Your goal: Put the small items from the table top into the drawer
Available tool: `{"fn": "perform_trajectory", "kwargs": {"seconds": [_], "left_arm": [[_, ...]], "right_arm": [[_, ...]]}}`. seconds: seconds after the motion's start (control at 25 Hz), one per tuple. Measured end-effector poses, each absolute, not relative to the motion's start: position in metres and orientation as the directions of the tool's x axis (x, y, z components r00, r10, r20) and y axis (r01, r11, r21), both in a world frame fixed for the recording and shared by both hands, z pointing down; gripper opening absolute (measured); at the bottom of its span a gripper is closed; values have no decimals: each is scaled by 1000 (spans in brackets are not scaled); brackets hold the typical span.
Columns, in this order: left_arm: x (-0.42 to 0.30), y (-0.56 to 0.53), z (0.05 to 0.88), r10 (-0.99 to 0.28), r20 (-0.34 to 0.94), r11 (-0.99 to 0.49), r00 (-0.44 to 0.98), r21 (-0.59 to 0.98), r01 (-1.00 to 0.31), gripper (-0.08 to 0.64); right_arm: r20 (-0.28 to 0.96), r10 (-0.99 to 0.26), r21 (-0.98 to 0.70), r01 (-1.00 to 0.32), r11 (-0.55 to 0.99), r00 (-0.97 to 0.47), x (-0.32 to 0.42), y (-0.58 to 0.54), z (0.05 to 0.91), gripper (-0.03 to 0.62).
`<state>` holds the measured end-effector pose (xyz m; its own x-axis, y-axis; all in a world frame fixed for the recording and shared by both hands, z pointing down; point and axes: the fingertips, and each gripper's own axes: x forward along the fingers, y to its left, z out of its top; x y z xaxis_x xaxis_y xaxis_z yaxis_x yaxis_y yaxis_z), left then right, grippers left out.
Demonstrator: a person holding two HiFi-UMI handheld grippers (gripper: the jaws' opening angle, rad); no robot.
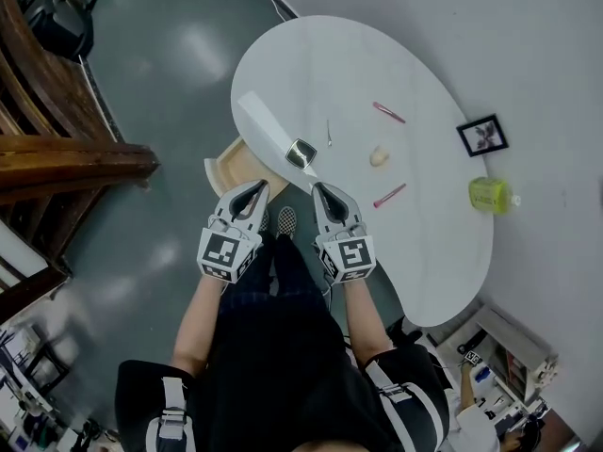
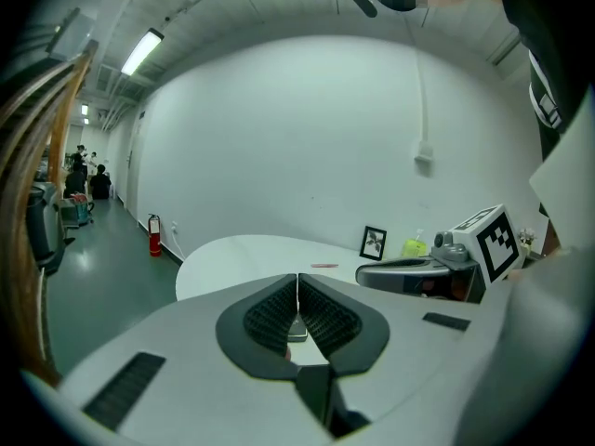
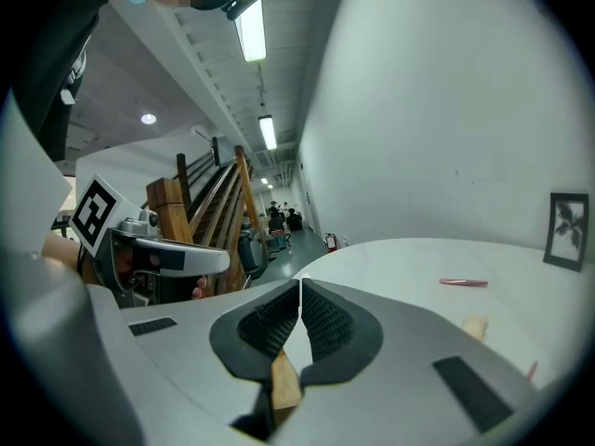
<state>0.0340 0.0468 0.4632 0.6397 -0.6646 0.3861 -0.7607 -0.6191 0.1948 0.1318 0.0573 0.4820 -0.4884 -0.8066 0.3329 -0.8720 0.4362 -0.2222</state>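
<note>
On the white table [image 1: 415,243] lie two pink sticks [image 1: 388,112] [image 1: 389,195], a small beige piece [image 1: 379,156], a thin metal pin [image 1: 329,132] and a small dark square item [image 1: 301,153] at the near edge. Below that edge an open wooden drawer [image 1: 233,165] sticks out. My left gripper [image 1: 254,194] hangs over the drawer and is shut on nothing. My right gripper [image 1: 324,196] is shut and empty, just short of the table edge near the square item. In the right gripper view the pads [image 3: 321,319] meet, with a strip of drawer wood [image 3: 284,381] below them.
A black picture frame [image 1: 482,136] and a yellow-green container [image 1: 490,194] stand at the table's far side by the wall. Wooden stairs [image 1: 57,158] rise at the left over a grey floor. A fire extinguisher [image 2: 154,234] stands by the wall.
</note>
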Motion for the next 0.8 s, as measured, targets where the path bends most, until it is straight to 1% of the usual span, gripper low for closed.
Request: {"fn": "perform_trajectory", "kwargs": {"seconds": [0.4, 0.8], "left_arm": [[27, 49, 531, -605, 459, -624, 650, 234, -746, 20], [17, 52, 531, -615, 465, -605, 636, 238, -760, 20]], "right_arm": [[425, -779, -210, -888, 410, -460, 125, 54, 548, 32], [440, -753, -181, -870, 458, -488, 115, 46, 555, 32]]}}
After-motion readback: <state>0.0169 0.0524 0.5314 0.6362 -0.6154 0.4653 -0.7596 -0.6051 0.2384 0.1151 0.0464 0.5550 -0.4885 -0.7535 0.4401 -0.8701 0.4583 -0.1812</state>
